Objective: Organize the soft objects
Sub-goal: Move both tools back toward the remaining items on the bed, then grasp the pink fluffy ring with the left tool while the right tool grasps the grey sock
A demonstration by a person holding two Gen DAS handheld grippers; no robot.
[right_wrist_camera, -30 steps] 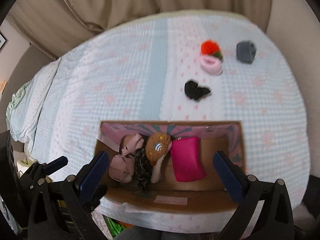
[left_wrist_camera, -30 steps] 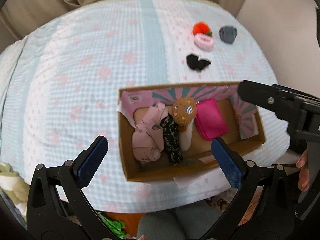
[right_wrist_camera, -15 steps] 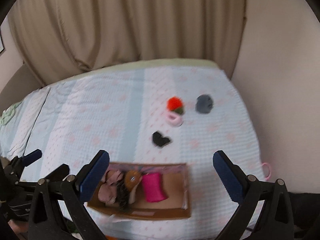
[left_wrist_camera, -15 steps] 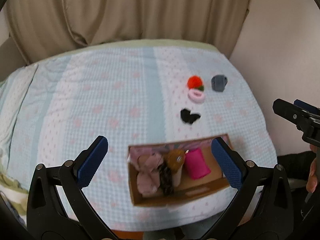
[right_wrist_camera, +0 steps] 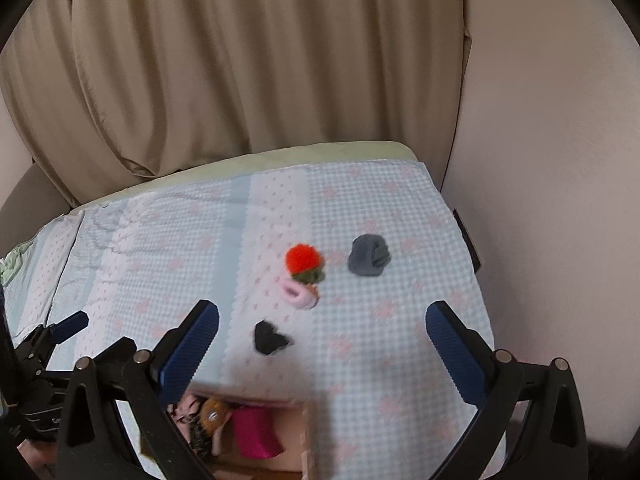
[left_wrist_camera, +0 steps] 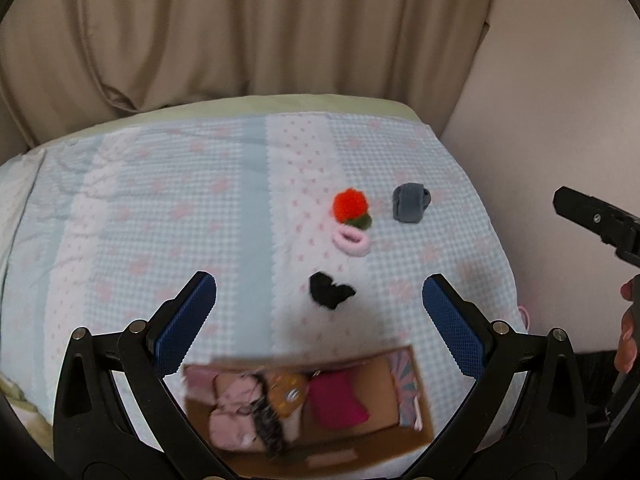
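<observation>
Nearest the cameras, both grippers hang above the bed with their blue-padded fingers spread wide and nothing between them: the left gripper (left_wrist_camera: 319, 320) frames the near part of the bed, and the right gripper (right_wrist_camera: 322, 344) does the same from a spot further right. In the left wrist view a black part of the right tool shows at the right edge, with a person's fingers (left_wrist_camera: 629, 340) below it.

Just under the grippers sits an open cardboard box (left_wrist_camera: 416, 420) on the near edge of the bed, blurred in both views. Inside it, from left to right, lie pale pink fabric pieces (left_wrist_camera: 232, 412), a dark patterned item (left_wrist_camera: 266, 420), a brown round plush (left_wrist_camera: 288, 394) and a magenta pouch (left_wrist_camera: 336, 398); they touch one another along the row.

Beyond the box, on the checked blue-and-pink bedspread (left_wrist_camera: 160, 208), lies a black soft item (left_wrist_camera: 330, 291), well apart from the box. Further on rests a pink scrunchie (left_wrist_camera: 352, 239), and touching its far side an orange-red pompom with a green tuft (left_wrist_camera: 350, 205). To the right of these, apart from them, sits a rolled grey sock (left_wrist_camera: 410, 202).

At the back a beige curtain (left_wrist_camera: 260, 28) hangs behind the bed, and a plain wall (left_wrist_camera: 560, 80) stands at the right.
</observation>
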